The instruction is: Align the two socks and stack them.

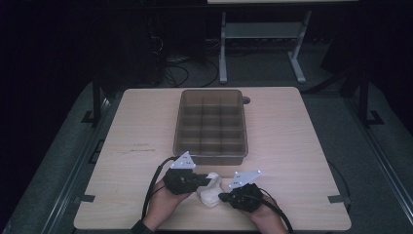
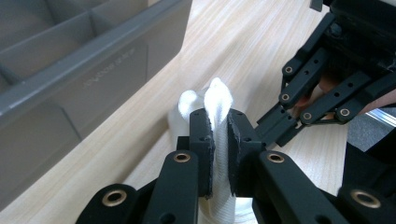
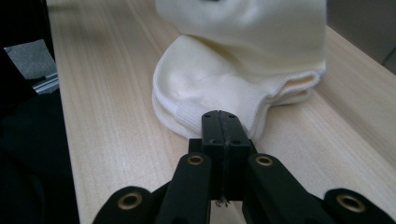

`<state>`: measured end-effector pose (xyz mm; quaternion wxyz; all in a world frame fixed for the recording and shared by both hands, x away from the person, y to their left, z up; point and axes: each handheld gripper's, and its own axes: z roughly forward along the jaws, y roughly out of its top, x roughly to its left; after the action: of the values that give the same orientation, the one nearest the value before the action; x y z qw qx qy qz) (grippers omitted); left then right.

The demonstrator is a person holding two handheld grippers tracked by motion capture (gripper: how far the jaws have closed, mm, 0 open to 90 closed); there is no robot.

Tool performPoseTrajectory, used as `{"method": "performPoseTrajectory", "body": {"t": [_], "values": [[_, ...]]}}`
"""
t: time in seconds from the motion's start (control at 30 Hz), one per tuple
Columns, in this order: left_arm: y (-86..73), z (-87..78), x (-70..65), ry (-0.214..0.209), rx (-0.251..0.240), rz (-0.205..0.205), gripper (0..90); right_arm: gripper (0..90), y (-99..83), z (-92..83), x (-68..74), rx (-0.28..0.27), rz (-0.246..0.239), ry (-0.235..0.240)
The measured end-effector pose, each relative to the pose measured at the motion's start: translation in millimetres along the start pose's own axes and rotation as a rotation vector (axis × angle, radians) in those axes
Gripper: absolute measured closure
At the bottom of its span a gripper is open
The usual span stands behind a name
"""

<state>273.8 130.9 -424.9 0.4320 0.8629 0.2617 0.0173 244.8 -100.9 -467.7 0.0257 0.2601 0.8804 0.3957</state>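
Mostly flat, white sock runs between grippers.

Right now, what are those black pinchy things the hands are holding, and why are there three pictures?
They are hand-held grabbing tools. A person sits at a pale wooden table and holds one in each hand. The big picture comes from a camera above the table. The other two come from small cameras riding on each tool, looking along its jaws.

On the table stands a grey plastic tray with small compartments. In front of it lies a soft white sock-like cloth.

The left claw is pinched shut on a raised fold of that cloth, which pokes up between its jaws. The right claw is shut too, its tip right at the cloth's edge. I cannot tell whether it has caught any cloth.
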Motion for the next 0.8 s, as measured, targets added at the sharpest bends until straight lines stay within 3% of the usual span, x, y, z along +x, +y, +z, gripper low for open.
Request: {"method": "performPoseTrajectory", "body": {"t": [0.27, 0.5, 0.63, 0.8], "values": [[-3.7, 12.7, -4.8, -0.024, 0.03, -0.001, 82.0, 90.0, 0.4, 1.0, -3.0, 0.001, 0.004, -0.006], [-10.3, 25.9, -6.7, -0.019, 0.065, 0.006, 81.6, 89.5, -0.7, -5.0, -4.8, -0.014, 0.005, -0.01], [-12.9, 32.6, -9.0, -0.017, 0.077, 0.013, 80.7, 85.6, -3.6, -14.2, -7.9, -0.033, 0.015, -0.025], [-10.7, 27.0, -9.6, -0.022, 0.055, 0.011, 75.5, 76.3, -7.9, -26.8, -14.5, -0.062, 0.032, -0.054]]}}
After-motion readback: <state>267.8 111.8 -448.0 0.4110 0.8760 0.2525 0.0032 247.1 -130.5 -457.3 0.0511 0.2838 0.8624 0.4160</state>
